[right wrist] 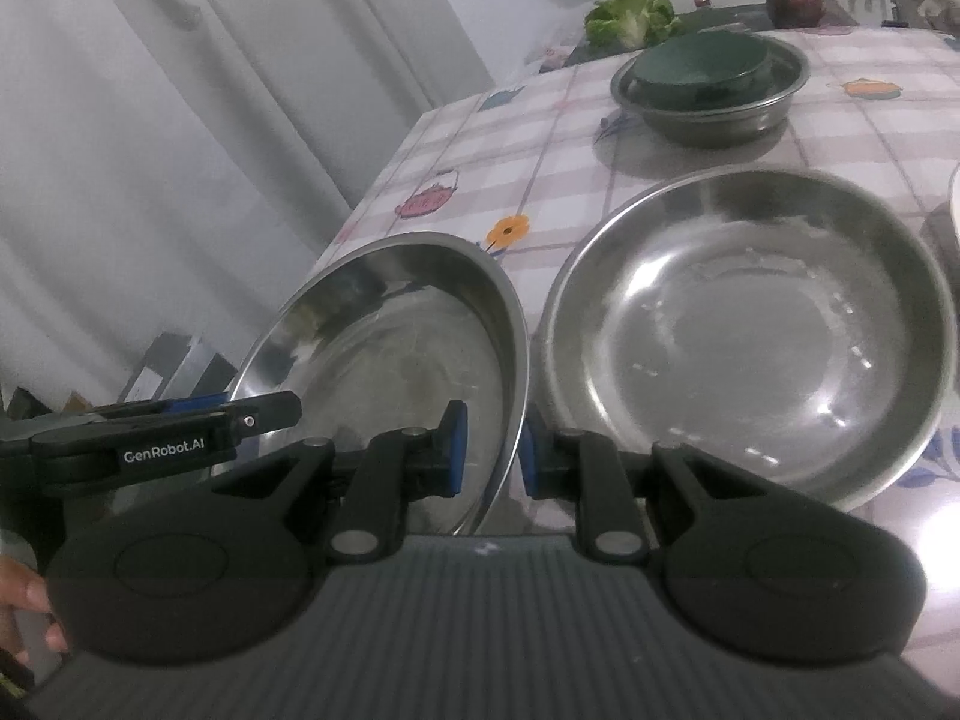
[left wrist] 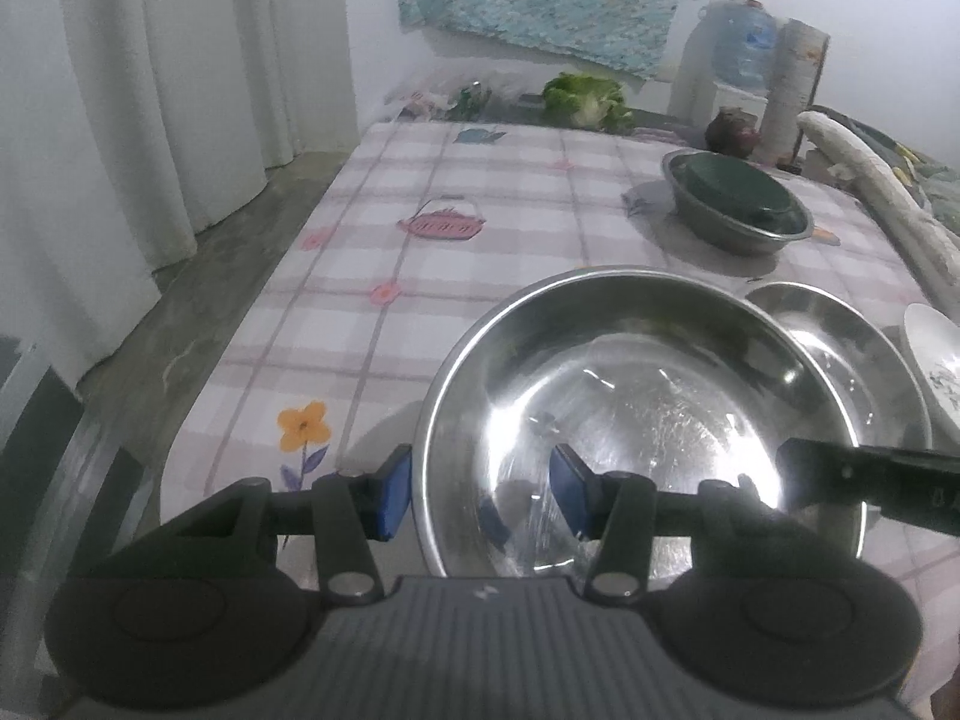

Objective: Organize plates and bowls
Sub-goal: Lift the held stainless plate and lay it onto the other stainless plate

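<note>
While both grippers pinch its rim, the large steel bowl [left wrist: 630, 420] hangs tilted beside the steel plate [right wrist: 750, 330]; left gripper [left wrist: 480, 489] jaws part-open across the wall, right gripper [right wrist: 492, 450] narrow

three steel bowls [left wrist: 648, 396], one white plate [left wrist: 936, 360], one dark green dish [left wrist: 735, 186], two grippers [left wrist: 480, 492].

A large shiny round steel bowl [right wrist: 390, 354] is tilted off the table at lower left of the right wrist view. A second wide steel bowl [right wrist: 750, 330] rests flat just beside it. At upper right, a smaller steel bowl [right wrist: 714, 111] holds an upturned dark green bowl [right wrist: 696, 69].
</note>
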### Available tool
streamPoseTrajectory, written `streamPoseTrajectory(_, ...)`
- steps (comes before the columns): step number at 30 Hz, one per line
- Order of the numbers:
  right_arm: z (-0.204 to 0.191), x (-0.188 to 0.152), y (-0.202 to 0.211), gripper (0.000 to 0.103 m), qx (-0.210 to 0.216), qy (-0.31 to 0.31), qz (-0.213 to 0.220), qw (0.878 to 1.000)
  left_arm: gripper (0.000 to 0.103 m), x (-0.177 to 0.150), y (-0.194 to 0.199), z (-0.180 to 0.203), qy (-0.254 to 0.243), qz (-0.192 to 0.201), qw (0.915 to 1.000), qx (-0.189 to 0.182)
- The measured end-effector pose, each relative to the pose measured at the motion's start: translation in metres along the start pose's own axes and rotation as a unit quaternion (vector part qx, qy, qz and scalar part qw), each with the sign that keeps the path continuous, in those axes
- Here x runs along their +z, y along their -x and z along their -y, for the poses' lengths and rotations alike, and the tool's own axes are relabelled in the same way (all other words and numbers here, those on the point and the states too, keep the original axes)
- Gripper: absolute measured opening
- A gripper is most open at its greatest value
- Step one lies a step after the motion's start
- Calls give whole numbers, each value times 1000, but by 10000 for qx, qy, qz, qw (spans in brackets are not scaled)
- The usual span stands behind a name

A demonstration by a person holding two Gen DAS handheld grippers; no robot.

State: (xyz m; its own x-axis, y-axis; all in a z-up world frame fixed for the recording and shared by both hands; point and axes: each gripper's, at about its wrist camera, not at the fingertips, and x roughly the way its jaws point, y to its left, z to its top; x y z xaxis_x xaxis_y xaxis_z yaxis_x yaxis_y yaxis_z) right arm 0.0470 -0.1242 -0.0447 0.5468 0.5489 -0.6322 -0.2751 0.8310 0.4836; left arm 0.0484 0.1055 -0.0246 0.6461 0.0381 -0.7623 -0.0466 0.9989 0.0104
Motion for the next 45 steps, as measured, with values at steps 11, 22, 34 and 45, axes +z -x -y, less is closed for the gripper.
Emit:
streamPoseTrajectory(11,29,13,28,19,-286,-307,322,9986,50,25,-6,42,-429,37,9987,-272)
streamPoseTrajectory(22,65,14,49,21,-579,-703,496,9946,50,42,-14,86,-722,-8,9962,-480)
streamPoseTrajectory(34,95,13,64,22,-713,-968,578,9911,50,42,-23,121,-921,-146,9941,-550)
streamPoseTrajectory(45,116,14,70,23,-753,-1089,549,9897,50,44,-29,146,-1055,-211,9928,-516)
